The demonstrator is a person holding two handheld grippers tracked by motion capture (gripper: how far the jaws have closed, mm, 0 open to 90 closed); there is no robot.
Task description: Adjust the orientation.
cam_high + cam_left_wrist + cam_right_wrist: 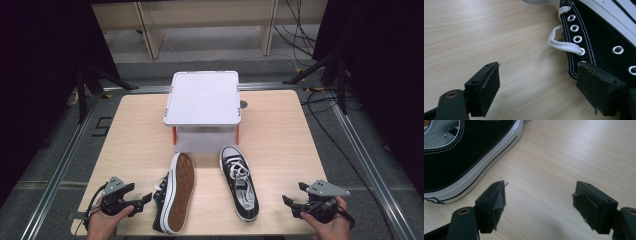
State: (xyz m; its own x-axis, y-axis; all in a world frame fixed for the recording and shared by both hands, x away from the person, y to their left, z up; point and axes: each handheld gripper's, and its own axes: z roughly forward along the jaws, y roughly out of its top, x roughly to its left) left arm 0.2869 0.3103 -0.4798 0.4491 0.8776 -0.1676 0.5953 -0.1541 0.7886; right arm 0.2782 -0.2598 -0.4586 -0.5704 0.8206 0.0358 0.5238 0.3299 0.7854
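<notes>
High view: two black canvas sneakers lie on the wooden table in front of a white two-tier stand, both with their long axes running roughly toward and away from the person. The left sneaker is tipped onto its side, brown sole facing right and its laced upper facing the left gripper, which sits just beside it with jaws spread and nothing between them. The right sneaker stands upright on its sole, toe nearest the person, with the right gripper off to its right, near but clearly apart, jaws likewise wide and empty.

In the left gripper view, one pad is already at the eyelet row of the tipped sneaker, with a loop of white lace just ahead. In the right gripper view the upright sneaker's white rubber sidewall lies ahead and to the left of the jaws.

The left hand looks the nearer to its shoe; I judge a short move rightward would bring the upper between its jaws.
</notes>
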